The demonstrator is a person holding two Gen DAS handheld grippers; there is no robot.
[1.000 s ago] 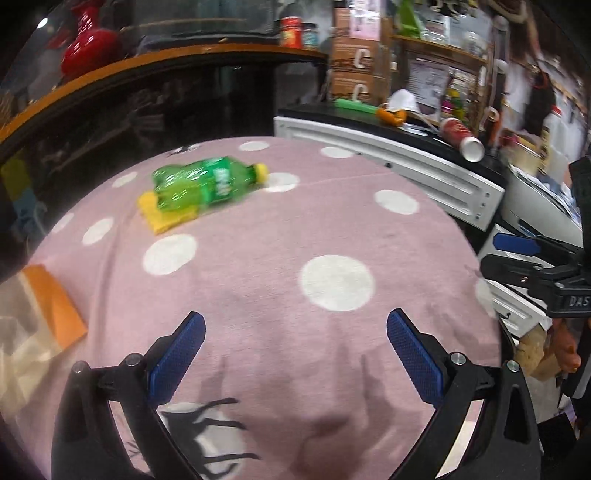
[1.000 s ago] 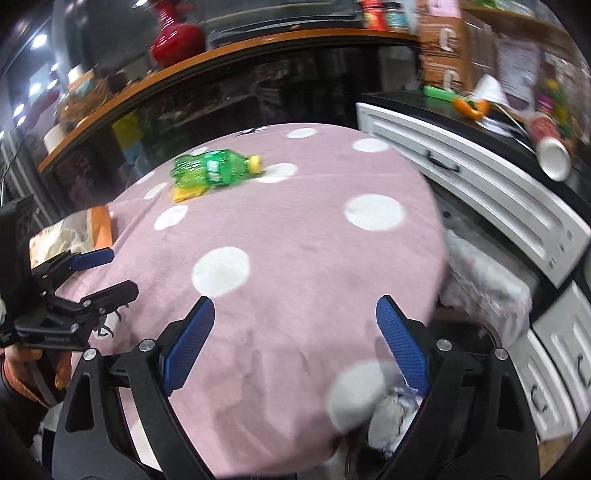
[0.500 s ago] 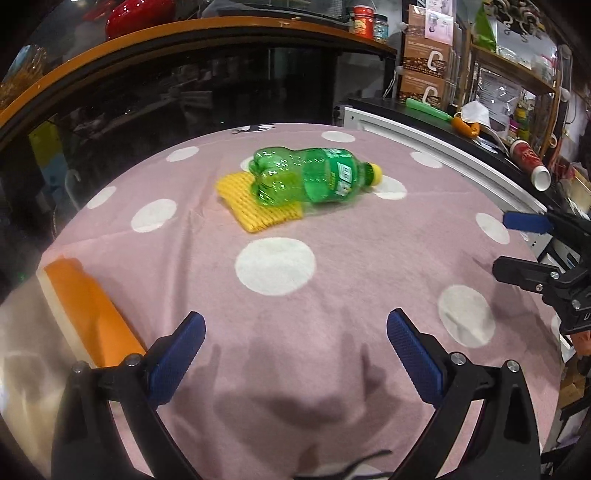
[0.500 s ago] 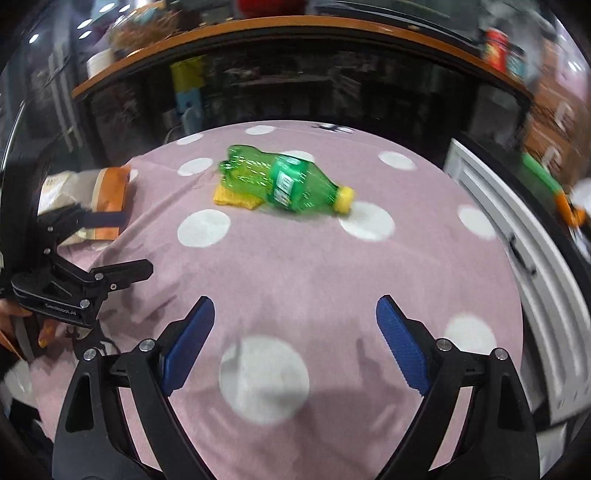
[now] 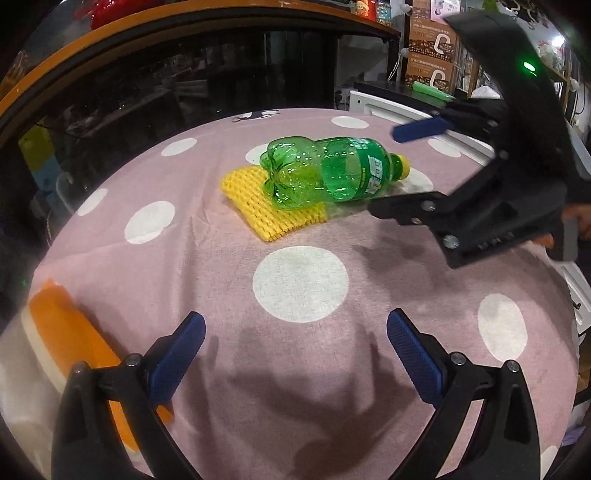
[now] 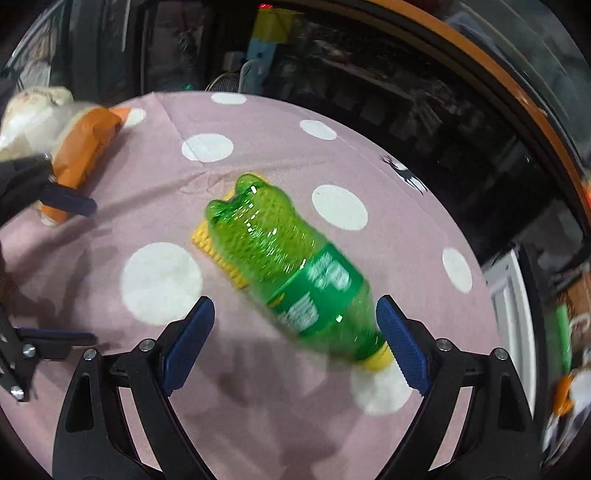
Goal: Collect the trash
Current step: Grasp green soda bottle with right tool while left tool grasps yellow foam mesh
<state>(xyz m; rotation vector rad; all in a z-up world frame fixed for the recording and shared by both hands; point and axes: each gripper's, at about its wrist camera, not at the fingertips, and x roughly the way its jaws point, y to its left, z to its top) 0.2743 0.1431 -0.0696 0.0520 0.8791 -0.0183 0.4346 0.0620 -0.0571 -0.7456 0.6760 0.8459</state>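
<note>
A green plastic bottle [image 5: 332, 171] with a yellow cap lies on its side on a pink polka-dot tablecloth [image 5: 295, 369], partly over a yellow foam net [image 5: 269, 208]. My right gripper [image 6: 295, 339] is open, and the bottle's cap end [image 6: 306, 280] lies between its fingertips. In the left wrist view the right gripper [image 5: 402, 166] reaches the bottle from the right. My left gripper [image 5: 295, 350] is open and empty, well short of the bottle. An orange and white bag [image 5: 62, 336] lies at the table's left edge; it also shows in the right wrist view [image 6: 81, 147].
A dark glass counter with an orange rim [image 5: 184, 22] curves behind the table. White drawers [image 5: 384, 107] and cluttered shelves [image 5: 432, 48] stand to the right. The left gripper's fingers [image 6: 62, 199] show at the left of the right wrist view.
My right gripper has swung in to the bottle, so that its cap end now lies between the open fingers. My left gripper has come slightly closer to the bottle and net.
</note>
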